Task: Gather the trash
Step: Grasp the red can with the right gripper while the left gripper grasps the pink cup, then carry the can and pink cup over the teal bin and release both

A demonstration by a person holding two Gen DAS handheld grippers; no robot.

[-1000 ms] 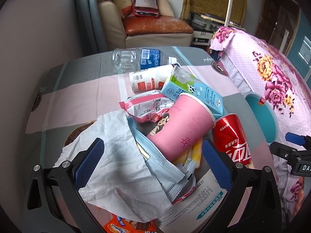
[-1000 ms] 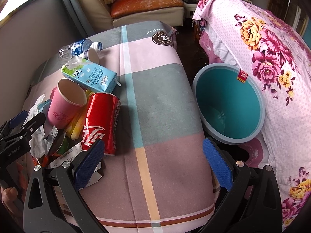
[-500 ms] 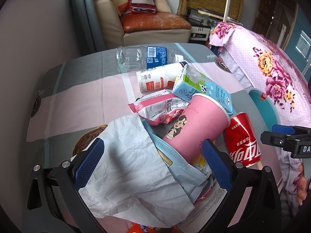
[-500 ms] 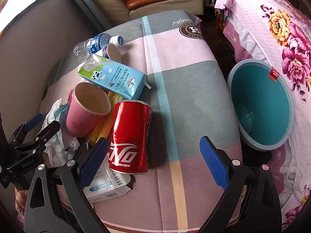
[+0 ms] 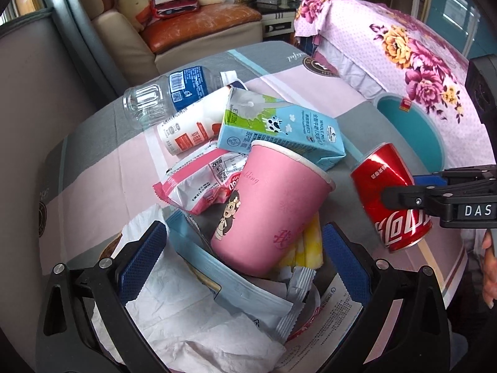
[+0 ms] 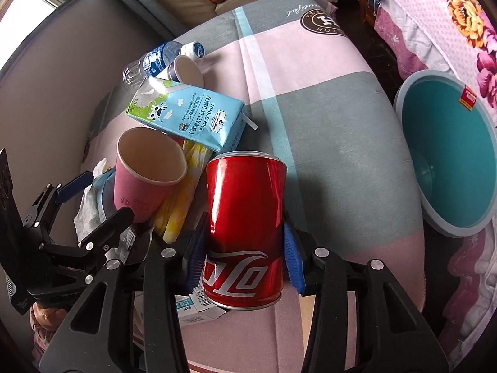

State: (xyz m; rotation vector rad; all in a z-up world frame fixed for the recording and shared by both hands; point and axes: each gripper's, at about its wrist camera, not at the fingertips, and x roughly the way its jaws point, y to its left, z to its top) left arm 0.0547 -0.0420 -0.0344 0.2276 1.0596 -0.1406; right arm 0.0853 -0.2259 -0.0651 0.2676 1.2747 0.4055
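Right fingers [image 6: 243, 256] clamp the red can [image 6: 245, 217]; left fingers [image 5: 242, 261] wide apart (empty), pink cup [image 5: 270, 208] between

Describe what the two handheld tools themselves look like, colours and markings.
Both tools, left and right, have matte black angular fingers with silver screws, tipped with textured blue pads. White letters "DAS" mark the right one's side. No cables or sleeves visible.

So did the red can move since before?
Yes. The right gripper has clamped the red can and swung its top away from the pink cup.
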